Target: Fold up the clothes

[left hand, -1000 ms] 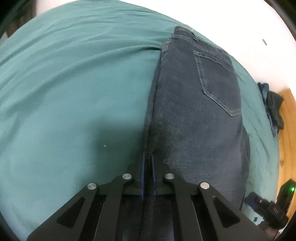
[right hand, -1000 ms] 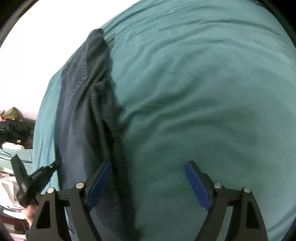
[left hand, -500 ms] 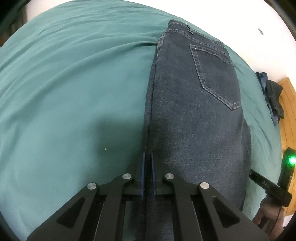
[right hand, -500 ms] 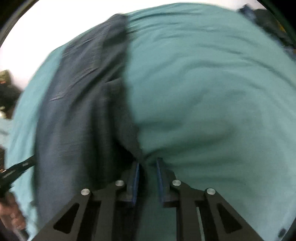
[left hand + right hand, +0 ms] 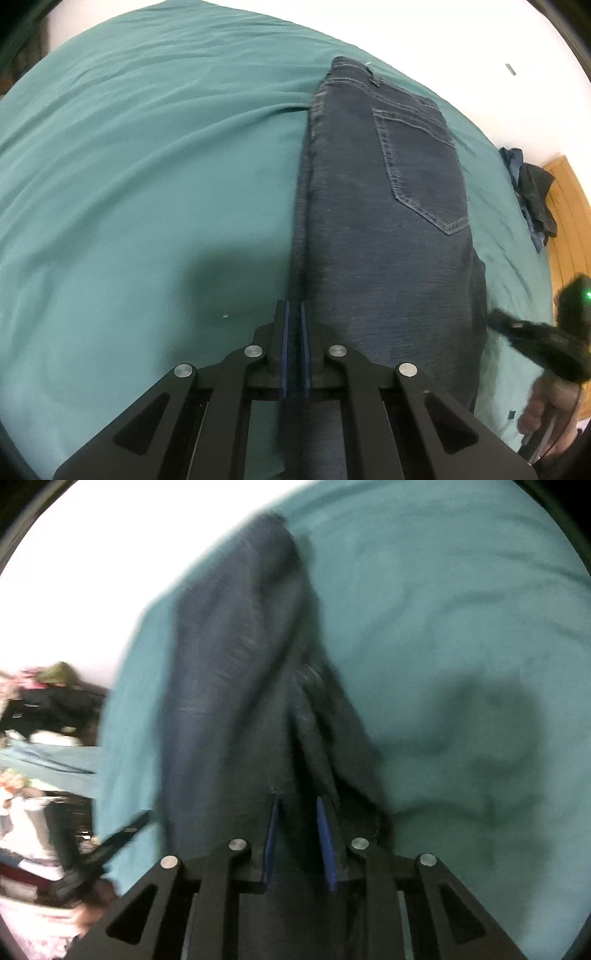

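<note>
left gripper is clamped on the left edge of the jeans, which lie folded lengthwise on the teal bedsheet; right gripper has denim bunched between its pads, jaws easing open a touch. best to lift both edges together, level and taut, so the fold lands square. white wall behind, dark clothes pile by a wooden panel.

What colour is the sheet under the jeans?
Teal green sheet, clearest in the left wrist view.
</note>
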A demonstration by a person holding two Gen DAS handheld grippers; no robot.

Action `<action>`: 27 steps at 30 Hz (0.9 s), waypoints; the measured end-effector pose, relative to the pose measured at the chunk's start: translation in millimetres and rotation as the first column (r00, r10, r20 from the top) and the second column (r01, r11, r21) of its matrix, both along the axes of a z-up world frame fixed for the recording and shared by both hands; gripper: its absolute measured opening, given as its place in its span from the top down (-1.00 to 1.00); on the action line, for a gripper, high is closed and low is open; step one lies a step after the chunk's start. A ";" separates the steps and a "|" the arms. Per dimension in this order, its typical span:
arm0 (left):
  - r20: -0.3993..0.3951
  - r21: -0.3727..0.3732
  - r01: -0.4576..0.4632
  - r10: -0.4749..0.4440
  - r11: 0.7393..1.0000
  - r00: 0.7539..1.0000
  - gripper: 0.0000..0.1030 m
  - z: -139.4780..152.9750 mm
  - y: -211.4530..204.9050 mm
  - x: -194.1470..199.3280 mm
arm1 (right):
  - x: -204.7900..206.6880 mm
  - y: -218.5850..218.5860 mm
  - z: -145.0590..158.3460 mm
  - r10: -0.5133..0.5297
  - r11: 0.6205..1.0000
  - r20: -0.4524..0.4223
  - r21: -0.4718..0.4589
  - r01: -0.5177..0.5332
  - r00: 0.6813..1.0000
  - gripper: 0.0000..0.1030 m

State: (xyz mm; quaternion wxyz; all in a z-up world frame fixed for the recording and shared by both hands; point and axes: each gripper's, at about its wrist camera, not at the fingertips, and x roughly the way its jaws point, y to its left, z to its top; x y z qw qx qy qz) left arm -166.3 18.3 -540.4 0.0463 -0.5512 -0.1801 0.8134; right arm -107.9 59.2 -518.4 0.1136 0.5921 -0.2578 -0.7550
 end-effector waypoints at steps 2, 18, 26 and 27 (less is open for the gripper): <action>0.002 0.008 0.010 -0.010 1.000 1.000 0.88 -0.1 5.0 -1.6 | -1.6 -1.5 -9.7 -0.011 1.000 0.028 -0.016 0.012 1.000 0.78; 0.020 -0.037 0.108 -0.108 0.993 0.994 0.74 -14.7 26.7 9.5 | 18.5 31.3 -19.3 -0.122 0.977 0.055 -0.169 0.130 0.991 0.43; 0.035 -0.056 0.100 -0.098 0.993 0.995 0.59 -19.2 34.0 5.6 | 11.0 52.0 -27.1 -0.249 0.921 0.076 -0.290 0.261 0.965 0.70; 0.037 -0.055 0.100 -0.098 0.993 0.995 0.59 -19.4 34.2 4.6 | 13.6 55.8 -27.5 -0.257 0.917 0.083 -0.294 0.270 0.963 0.78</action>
